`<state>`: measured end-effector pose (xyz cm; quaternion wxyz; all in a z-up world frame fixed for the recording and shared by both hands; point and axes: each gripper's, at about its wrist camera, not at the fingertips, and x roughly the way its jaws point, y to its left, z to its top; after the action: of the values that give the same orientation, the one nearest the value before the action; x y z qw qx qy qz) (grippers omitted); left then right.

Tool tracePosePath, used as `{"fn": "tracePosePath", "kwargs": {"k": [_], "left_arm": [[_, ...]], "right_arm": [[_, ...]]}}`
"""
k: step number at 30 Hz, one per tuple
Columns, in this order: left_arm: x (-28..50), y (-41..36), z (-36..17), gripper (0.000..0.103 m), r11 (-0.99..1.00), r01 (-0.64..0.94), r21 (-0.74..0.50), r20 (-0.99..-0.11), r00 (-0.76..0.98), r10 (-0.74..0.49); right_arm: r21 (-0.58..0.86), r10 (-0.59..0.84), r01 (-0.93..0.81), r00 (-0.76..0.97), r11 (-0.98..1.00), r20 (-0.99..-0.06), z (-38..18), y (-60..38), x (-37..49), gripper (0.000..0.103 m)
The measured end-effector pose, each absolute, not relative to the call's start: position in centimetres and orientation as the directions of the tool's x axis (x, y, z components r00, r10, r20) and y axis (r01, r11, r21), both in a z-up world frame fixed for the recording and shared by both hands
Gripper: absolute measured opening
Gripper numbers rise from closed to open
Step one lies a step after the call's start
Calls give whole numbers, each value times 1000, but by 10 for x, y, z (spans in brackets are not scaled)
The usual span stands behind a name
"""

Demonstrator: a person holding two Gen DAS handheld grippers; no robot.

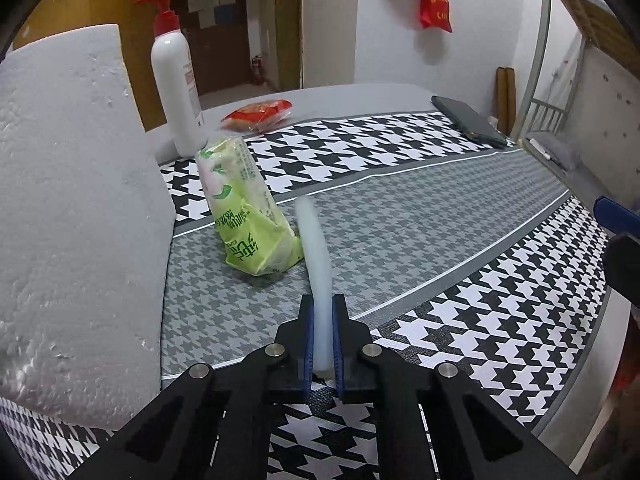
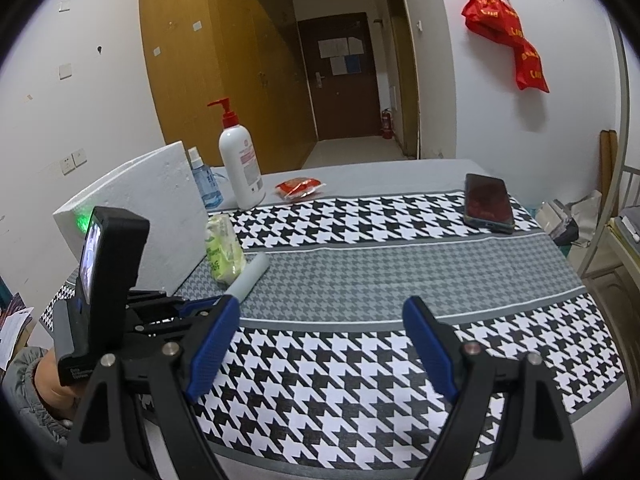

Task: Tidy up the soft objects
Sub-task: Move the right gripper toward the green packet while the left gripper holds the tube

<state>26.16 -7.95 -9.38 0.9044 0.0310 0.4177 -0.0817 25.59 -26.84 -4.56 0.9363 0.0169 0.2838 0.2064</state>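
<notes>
White foam made up the big block (image 1: 76, 208) that stood to the left of the left gripper (image 1: 323, 312), and a green tissue pack (image 1: 248, 208) lay ahead of the fingers, between them and a pump bottle (image 1: 176, 80) further off. Those fingers (image 1: 307, 344) had pinched shut on a pale soft tube (image 1: 316, 264), gripping its near end while the rest of it jutted forward past the fingertips, just beside the tissue pack. Held so far back, the tube probably would sag or swing, so a slow lift with the wrist kept steady seemed wise, and the squeeze need be no firmer than it was. Its free end should be steered clear of the tissue pack before setting it down. Off to the right, the right gripper (image 2: 320, 344) hung over the patterned counter (image 2: 400, 272) with its fingers spread wide and nothing between them, ready to steady the tube's far end if it drooped
</notes>
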Motion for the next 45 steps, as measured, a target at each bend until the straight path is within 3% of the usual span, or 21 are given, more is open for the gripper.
{"fn": "tracePosePath", "kwargs": {"k": [21, 33, 45], "left_arm": [[205, -75, -36, 9, 965, 262, -1, -613, 763, -207], [169, -42, 1, 9, 976, 219, 15, -490, 852, -184], [176, -23, -23, 9, 976, 216, -11, -523, 831, -190]], "right_arm": [[121, 386, -380, 766, 917, -513, -34, -256, 249, 87], [97, 418, -435, 743, 895, -523, -27, -219, 261, 87], [65, 427, -475, 713, 877, -556, -24, -184, 276, 87]]}}
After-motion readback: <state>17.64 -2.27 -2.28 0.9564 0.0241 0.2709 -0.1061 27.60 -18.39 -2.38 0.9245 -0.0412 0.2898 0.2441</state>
